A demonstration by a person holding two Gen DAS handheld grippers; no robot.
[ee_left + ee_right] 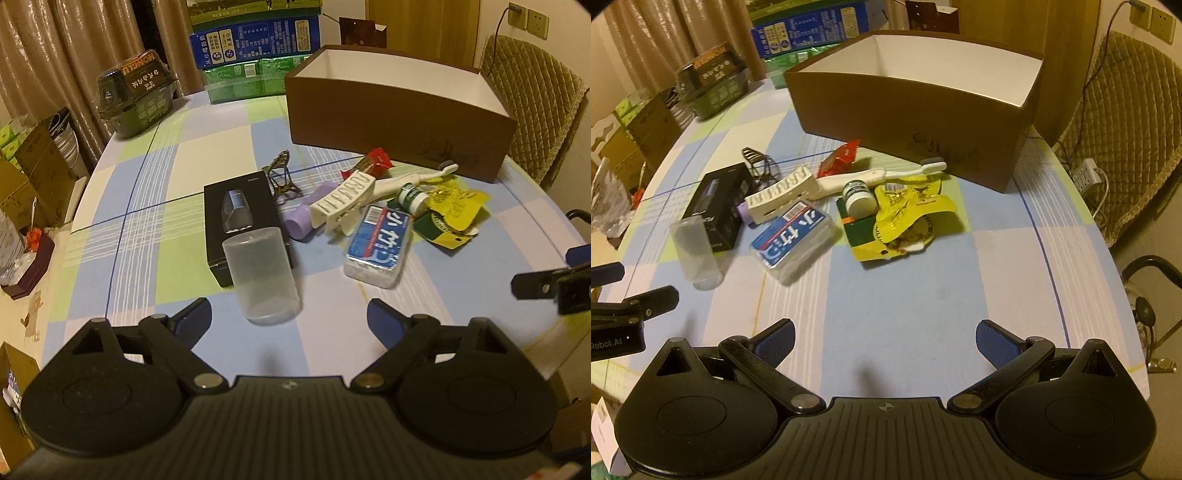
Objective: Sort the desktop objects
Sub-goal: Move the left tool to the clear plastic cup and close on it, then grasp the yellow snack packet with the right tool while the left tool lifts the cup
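So the round table [155, 173] has a checked blue, green and white cloth on it, and the biggest thing sitting there is a brown cardboard box [391, 129] with a white inside, open on top, toward the far side. Nothing visible in it from here.

All the clutter to sort is bunched up just in front of that box. On the left there's a black carton [243, 218] lying flat, with a clear plastic cup [264, 275] on its side across the near end. Next over is a blue-labelled plastic case [376, 245], then a white hair claw [343, 201] resting against a purple roll [308, 214]. A white toothbrush [413, 177] lies right up against the box, with a red packet [375, 162] behind it. A small green-and-white bottle [413, 197] sits on a heap of yellow wrappers [456, 206]. A darker patterned hair clip [282, 177] is behind the carton.

Both tongs hang over the near edge, short of the pile. The left gripper [290, 317] has its jaws spread wide with just the cup's end near them, touching nothing. The right gripper [884, 339] is spread wide too, only bare cloth between its blue pads [775, 341].
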